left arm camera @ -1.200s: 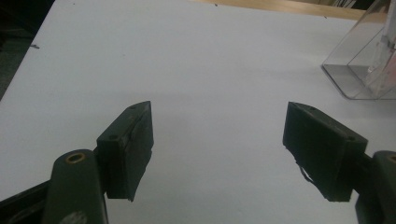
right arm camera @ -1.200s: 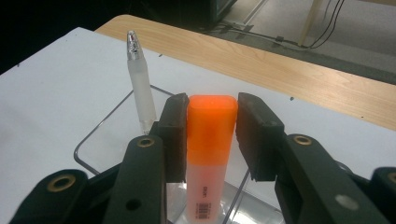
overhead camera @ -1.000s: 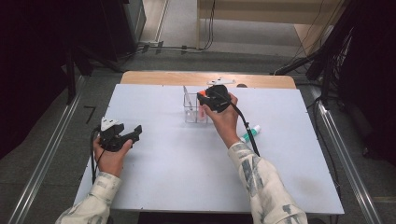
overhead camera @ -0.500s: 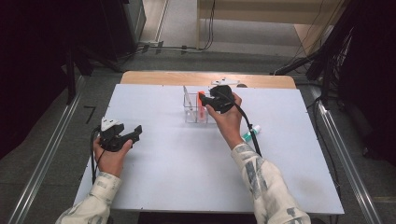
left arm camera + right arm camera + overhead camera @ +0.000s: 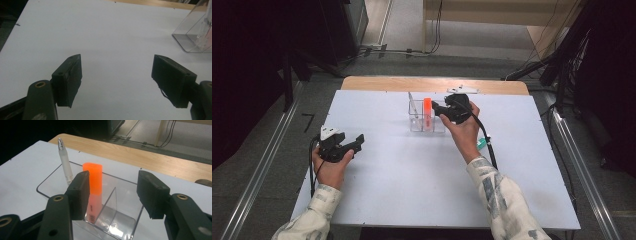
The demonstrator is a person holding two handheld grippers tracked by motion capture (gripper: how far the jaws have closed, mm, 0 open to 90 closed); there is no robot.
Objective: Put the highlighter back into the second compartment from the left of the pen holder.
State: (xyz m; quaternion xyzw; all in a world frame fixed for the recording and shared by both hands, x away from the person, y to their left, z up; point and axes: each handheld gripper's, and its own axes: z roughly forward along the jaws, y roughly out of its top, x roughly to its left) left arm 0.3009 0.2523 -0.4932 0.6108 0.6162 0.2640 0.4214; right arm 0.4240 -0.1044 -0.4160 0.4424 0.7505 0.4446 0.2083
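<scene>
Beside the clear organizer (image 5: pixel 50 191), right gripper (image 5: pixel 112 192) jaws, just opening, stand apart off the orange highlighter (image 5: pixel 94 187); left gripper (image 5: pixel 117 80) open.

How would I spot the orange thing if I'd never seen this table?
Look at the far middle of the white table for the clear plastic box. The orange marker stands upright inside it. Its only neighbour there is a thin frosted pen, so the chunky bright one is yours.

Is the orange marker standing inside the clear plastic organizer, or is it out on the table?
Inside: the orange marker stands upright in a compartment of the clear plastic organizer, its base behind the transparent wall.
</scene>
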